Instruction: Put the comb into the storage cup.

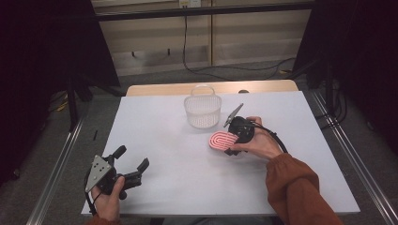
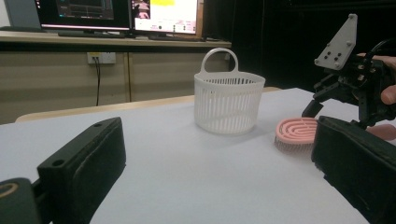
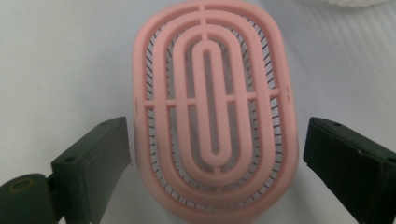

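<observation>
The right gripper [image 3: 212, 154] straddles the near end of the pink brush [image 3: 212, 107], one black jaw on each side of it. Both jaws stand spread, with a sliver of table showing between each pad and the brush's rim, so nothing is clamped. In the high view this gripper [image 1: 231, 143] is mostly covered by the person's right hand [image 1: 258, 143], and its jaw tips are hard to make out against the brush [image 1: 222, 140]. The brush lies flat, ribbed oval face up, its near end cut off by the lower edge of the right gripper view.

The white basket [image 1: 202, 110] stands upright just beyond the brush — apart from it, handle up. Its contents cannot be seen through the slatted wall.

The left gripper [image 1: 129, 161] rests well to the left of the brush near the table's [image 1: 164, 131] front edge, jaws wide apart — holding nothing.
</observation>
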A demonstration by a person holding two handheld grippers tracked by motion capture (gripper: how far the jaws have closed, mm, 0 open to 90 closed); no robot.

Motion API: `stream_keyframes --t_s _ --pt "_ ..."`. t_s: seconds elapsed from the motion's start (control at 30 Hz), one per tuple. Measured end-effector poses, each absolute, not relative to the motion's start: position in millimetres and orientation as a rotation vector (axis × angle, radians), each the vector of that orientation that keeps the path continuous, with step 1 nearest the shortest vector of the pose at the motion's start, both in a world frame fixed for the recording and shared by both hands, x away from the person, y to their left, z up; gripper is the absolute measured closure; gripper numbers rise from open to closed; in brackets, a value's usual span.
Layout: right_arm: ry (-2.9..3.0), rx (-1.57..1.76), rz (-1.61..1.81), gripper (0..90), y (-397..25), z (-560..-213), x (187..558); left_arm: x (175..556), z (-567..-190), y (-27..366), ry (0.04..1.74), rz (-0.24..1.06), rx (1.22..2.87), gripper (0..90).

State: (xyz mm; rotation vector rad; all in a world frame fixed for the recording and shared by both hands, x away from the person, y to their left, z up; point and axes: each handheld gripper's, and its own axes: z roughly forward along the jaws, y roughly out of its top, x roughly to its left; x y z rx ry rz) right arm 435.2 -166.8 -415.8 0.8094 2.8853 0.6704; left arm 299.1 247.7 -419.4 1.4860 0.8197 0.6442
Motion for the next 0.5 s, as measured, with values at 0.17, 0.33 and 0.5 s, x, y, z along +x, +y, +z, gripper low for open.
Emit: stream_keyframes --t_s 0.17,0.33,0.5 --pt "2.895 0.769 0.640 7.4 -164 -416 436 299 -419 248 0.816 0.646 1.495 3.1" --pt "2.915 0.755 0.601 8.5 -158 -420 437 299 -420 248 0.817 0.642 1.493 3.1" --pt "2.930 0.742 0.588 10.2 -156 -423 438 300 -420 248 0.819 0.639 1.488 3.1"
